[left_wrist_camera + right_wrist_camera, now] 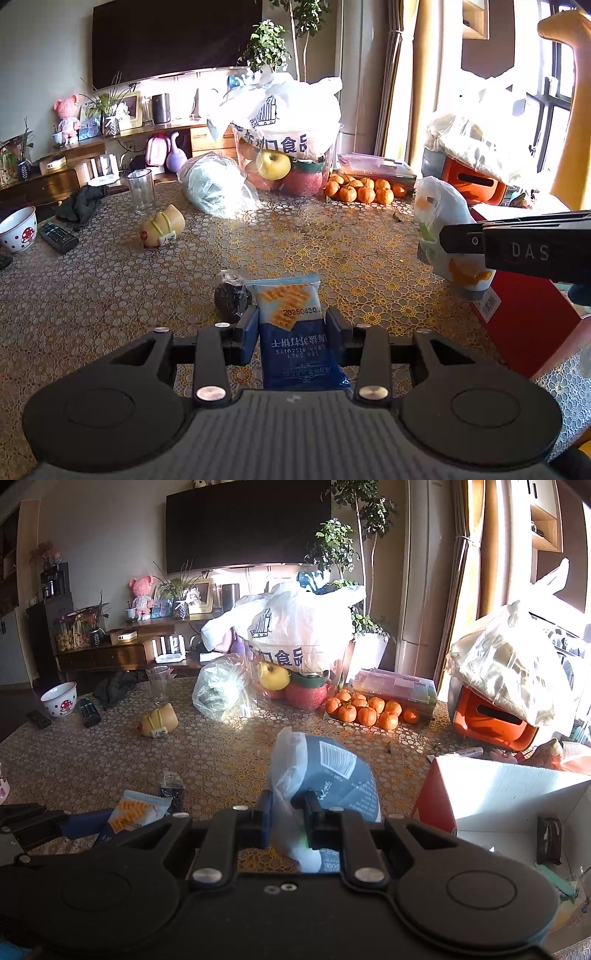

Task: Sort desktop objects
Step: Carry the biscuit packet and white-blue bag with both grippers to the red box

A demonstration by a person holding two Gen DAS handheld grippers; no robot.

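The jaws of the left gripper (291,328) squeeze a blue cracker pack (295,332). The right gripper (290,821) pinches a white snack bag (317,786) beside the red box (436,797).

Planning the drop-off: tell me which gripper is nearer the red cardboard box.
Right. The right gripper, shut on a plastic-wrapped packet, is just beside the red cardboard box. The left gripper, holding the blue biscuit packet, is farther off, beyond the right one.

The lace-covered tabletop (332,236) carries a glass (141,191) upper left, oranges (364,190) upper right, and a bowl (17,228) far left.
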